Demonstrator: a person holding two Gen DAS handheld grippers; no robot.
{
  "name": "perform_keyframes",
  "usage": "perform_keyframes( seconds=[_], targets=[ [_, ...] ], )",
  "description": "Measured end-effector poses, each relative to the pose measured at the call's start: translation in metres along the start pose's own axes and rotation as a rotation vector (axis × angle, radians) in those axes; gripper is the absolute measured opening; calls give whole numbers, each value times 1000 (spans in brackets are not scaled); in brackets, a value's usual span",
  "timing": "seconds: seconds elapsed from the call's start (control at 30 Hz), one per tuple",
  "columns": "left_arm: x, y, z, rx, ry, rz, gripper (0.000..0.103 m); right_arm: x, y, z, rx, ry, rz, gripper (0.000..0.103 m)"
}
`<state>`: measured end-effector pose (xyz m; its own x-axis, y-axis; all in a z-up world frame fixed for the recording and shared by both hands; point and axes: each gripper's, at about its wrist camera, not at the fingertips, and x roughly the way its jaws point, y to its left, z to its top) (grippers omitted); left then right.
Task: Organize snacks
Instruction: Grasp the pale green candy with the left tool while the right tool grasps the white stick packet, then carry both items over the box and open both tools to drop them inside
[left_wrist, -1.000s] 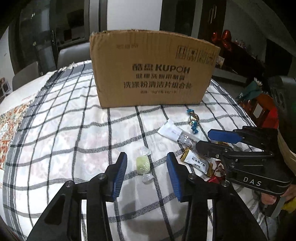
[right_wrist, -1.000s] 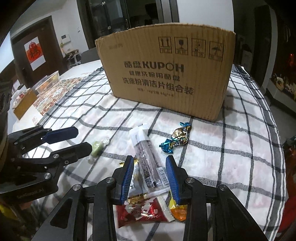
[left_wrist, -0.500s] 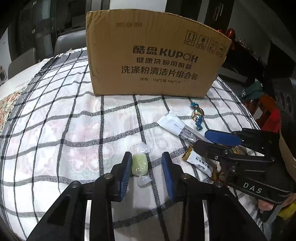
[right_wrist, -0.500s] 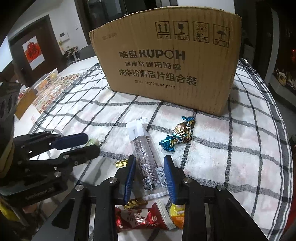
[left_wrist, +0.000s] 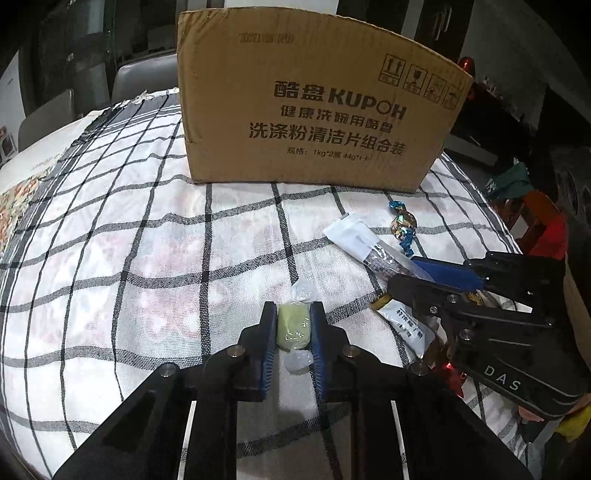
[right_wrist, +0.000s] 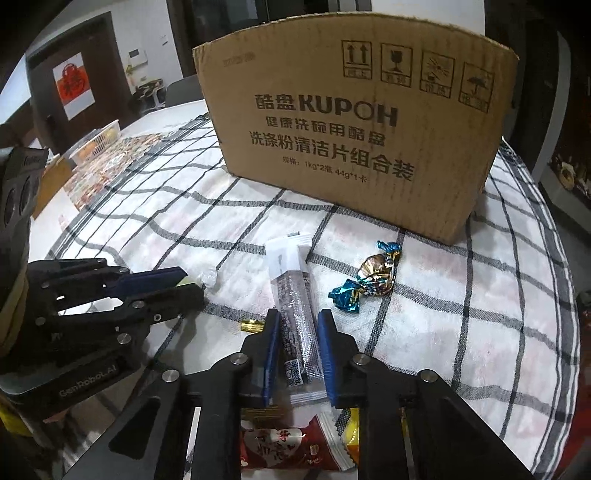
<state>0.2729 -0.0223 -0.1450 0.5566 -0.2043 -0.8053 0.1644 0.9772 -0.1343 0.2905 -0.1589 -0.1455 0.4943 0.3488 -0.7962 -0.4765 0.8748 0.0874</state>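
A dim room with dark cabinets lies behind our desk (left_wrist: 122, 236), which is spread with a white cloth checked in black, and a tall cardboard box (left_wrist: 314, 110) stands at its far side, printed face toward us. We cannot see into the box from either wrist view.

Our left gripper (left_wrist: 292, 325) has its jaws drawn in narrow on the green candy (left_wrist: 292, 325), the blue pads touching its sides while the clear twisted wrapper ends stick out front and back. It seems to rest on the cloth. Our right gripper (right_wrist: 298, 345) straddles the long snack stick (right_wrist: 295, 314), jaws narrow, pads close beside the pack; whether they press it yet we cannot tell.

To do this step well, we judge we should squeeze the soft candy only enough to hold it, gripping the body and not the slippery wrapper tails. Then we lift straight up before swinging toward the box, whose wall is high. On the right, we should close across the firm dark middle of the stick, keeping the jaws low so the thin pack does not slide out, and clear of the red packet (right_wrist: 291, 446) lying under its near end. The foil candy (right_wrist: 373, 280) with blue twists lies just beside, apart from the jaws, and waits its turn.
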Motion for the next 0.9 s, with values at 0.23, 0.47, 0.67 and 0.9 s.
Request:
perform_keyframes(
  seconds=[0.23,0.47,0.67,0.9],
  targets=[
    [-14,-1,3,9,-36,-5,19,-14,5,1,5,-34,-6,21],
    [-37,-6,7,30,-83,-6,19,-40,8,4,23,-85,-15,21],
    [-64,-13,12,54,-140,-12,19,-67,11,4,55,-139,-22,21],
    [-99,-21,16,76,-212,-14,19,-99,16,6,100,-209,-23,21]
  ],
)
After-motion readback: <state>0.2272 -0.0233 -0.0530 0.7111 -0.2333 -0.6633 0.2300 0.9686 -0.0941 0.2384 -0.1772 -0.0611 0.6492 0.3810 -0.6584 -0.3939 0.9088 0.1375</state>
